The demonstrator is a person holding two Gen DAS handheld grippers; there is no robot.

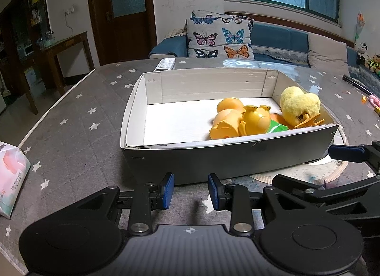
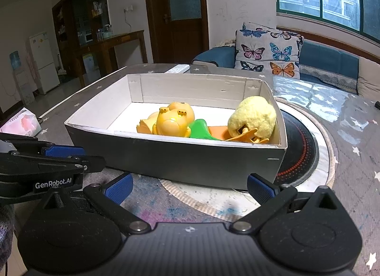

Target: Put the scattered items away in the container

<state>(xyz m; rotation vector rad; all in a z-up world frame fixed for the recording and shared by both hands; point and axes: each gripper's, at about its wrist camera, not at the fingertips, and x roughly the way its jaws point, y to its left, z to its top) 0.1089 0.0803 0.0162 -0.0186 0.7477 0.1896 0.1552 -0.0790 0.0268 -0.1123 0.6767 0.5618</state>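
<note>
- Left gripper (image 1: 190,191) is seen nearest, low before the box – blue pads parted by a narrow gap, nothing held.
- Right gripper (image 2: 190,187) is held beside it, fingers spread wide, empty.
- Star-print table cover (image 1: 78,133) is laid under everything.
- Grey cardboard box (image 1: 213,159) is set on it, partly over a round mat (image 2: 301,147).
- Toys are gathered at the box's right end – yellow plush (image 2: 255,115), orange duck (image 1: 228,119), yellow frog (image 2: 172,125), green piece (image 2: 200,130).
- Tissue pack (image 1: 11,176) is left outside, far left.
</note>
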